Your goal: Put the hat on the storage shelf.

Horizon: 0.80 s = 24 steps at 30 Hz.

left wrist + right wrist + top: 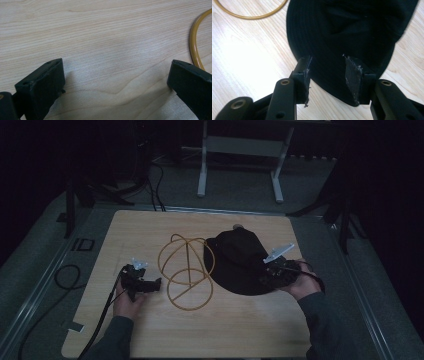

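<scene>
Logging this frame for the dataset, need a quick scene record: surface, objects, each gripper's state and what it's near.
surface: wooden table
hat: black hat, right of centre, brim flat on the table
stand: yellow wire stand, left of the hat, touching its edge
left gripper: left gripper open, over bare wood, beside the stand
right gripper: right gripper part open, jaws astride the hat's brim edge; whether the pads press on it is unclear
hands: one behind each gripper, at the table's near side
</scene>
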Tool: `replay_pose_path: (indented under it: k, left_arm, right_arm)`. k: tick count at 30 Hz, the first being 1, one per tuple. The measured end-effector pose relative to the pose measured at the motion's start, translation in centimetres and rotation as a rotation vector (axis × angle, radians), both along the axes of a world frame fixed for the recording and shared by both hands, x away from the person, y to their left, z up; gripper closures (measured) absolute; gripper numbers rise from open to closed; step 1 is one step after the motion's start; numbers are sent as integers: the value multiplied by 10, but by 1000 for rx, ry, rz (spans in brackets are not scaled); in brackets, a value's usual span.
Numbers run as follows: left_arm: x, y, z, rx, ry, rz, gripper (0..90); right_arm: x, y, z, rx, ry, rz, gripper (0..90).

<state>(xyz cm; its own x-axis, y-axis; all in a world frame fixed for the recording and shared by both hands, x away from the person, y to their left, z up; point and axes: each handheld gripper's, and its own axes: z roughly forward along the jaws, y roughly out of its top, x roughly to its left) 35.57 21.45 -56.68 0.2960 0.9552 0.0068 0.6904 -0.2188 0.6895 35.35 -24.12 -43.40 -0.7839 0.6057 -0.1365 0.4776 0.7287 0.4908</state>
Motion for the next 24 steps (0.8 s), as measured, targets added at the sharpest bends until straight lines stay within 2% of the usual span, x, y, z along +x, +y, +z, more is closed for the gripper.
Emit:
replay_pose_path:
  k: [4, 10, 16, 18, 24]
  left_arm:
    - [0, 0, 0, 0, 1, 0, 15]
    - [0, 0, 0, 0, 0, 0, 15]
    - [0, 0, 0, -1, -1, 2, 15]
    - [0, 0, 0, 0, -1, 0, 15]
    - [0, 0, 0, 0, 0, 0, 15]
  right_arm:
    - [6, -3, 4, -8, 4, -21, 551]
    - [17, -7, 8, 2, -2, -69, 501]
    - [24, -3, 11, -41, -15, -90, 446]
    - [28, -1, 13, -56, -10, -109, 393]
    - [39, 5, 13, -66, 4, -106, 355]
